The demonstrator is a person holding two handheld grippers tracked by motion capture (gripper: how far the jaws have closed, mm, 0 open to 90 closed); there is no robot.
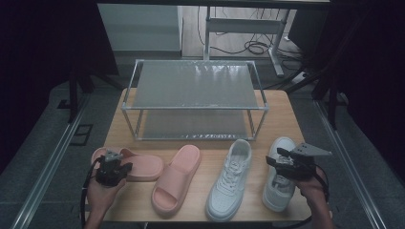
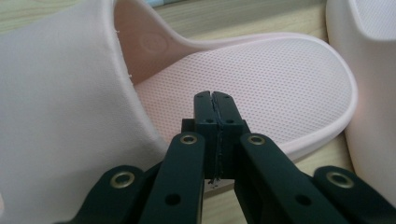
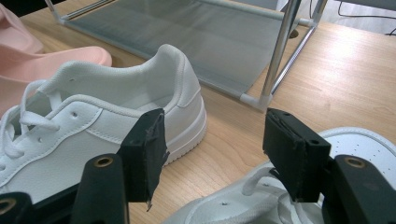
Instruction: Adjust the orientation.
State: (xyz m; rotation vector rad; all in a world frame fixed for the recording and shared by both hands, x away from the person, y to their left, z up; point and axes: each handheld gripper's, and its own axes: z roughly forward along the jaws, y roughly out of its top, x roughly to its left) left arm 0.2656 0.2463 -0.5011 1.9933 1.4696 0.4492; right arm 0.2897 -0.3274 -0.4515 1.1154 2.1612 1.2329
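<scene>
Item: my left gripper, fingers clenched together with nothing between them, over the left pink slipper. In the left gripper view the slipper's textured footbed lies just beyond the fingertips, from 12 to 3 o'clock; its strap rises at 9 o'clock.

Item: my right gripper, fingers released and spread, over the right white sneaker. The other white sneaker sits at 10 o'clock on the tabletop, the shoe rack at 12.
</scene>
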